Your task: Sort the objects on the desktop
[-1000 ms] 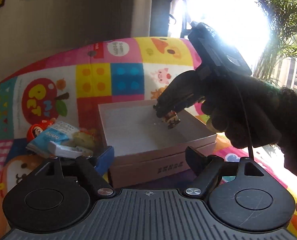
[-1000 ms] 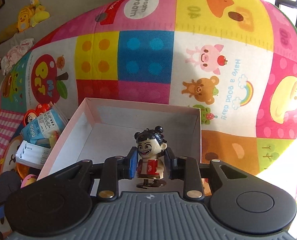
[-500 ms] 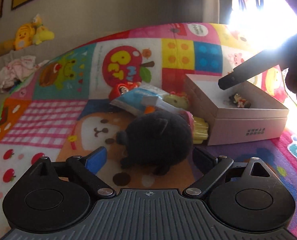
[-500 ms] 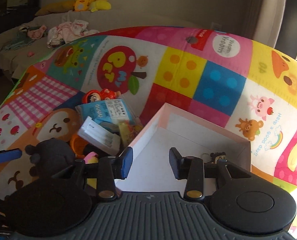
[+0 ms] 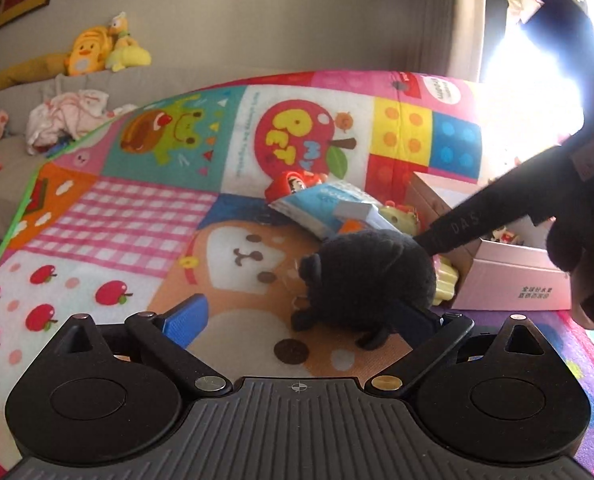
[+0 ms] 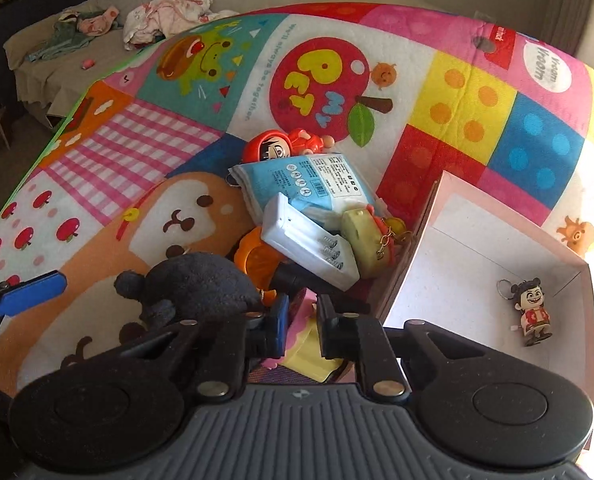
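My left gripper (image 5: 297, 316) opens wide before the black plush (image 5: 371, 276); my right gripper (image 6: 301, 326), empty, closes beside the pink box (image 6: 577, 280) holding the figurine (image 6: 531, 312).

A: How is the light?

B: Strong daylight pours in from a window (image 5: 537, 92) at the upper right of the left wrist view, blown out to white glare. A gloved hand (image 5: 589, 248) in front of it is a near-black silhouette.

A: And the other view?

B: Evenly lit and sharp; the play mat (image 6: 337, 92) shows vivid colour. Both views bulge with fisheye distortion, bending the mat's edges. A black plush toy (image 5: 369, 276) shows little detail.
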The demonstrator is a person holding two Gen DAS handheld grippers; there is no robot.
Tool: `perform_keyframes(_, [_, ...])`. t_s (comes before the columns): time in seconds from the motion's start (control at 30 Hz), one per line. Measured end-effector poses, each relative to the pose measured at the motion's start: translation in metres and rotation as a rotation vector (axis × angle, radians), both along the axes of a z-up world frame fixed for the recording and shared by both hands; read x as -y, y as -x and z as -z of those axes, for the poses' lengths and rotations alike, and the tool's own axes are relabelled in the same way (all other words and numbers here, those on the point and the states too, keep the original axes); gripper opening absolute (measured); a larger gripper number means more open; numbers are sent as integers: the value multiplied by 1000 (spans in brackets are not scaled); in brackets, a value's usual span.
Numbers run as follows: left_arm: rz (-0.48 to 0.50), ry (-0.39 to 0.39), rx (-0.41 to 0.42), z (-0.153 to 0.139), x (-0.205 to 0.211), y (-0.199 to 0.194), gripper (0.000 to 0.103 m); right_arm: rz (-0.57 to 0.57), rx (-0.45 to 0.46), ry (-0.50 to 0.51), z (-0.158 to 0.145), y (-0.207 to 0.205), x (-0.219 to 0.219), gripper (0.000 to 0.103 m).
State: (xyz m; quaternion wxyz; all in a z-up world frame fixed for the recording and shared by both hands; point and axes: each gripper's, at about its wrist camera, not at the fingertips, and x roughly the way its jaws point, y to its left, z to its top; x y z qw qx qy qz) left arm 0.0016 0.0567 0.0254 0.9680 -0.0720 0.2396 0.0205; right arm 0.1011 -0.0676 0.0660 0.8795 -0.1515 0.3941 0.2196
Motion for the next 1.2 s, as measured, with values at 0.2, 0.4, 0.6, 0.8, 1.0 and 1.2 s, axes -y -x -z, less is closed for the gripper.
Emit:
perform_keyframes(0.2, [-47, 48, -9, 0, -13, 3, 101, 21, -50, -129, -8, 45, 45, 7])
perform_keyframes(0.4, [6, 19, -13, -1, -2, 7, 101, 170, -78, -290, -3, 69, 124, 6])
perform_keyframes(0.6, [85, -5, -32, -2, 24, 9, 101, 352, 14, -197, 21, 83, 168, 8])
perform_keyframes(0.8, [135, -50, -26, -9, 48, 10, 101, 323, 45, -290, 24, 107, 182, 78])
perform_keyframes(1.0, [106, -57, -41, -12, 49, 7, 101, 139, 65, -302, 29, 107, 146, 87])
perform_keyframes(1.2, [103, -68, -41, -15, 44, 12, 101, 83, -3, -267, 47, 91, 126, 55])
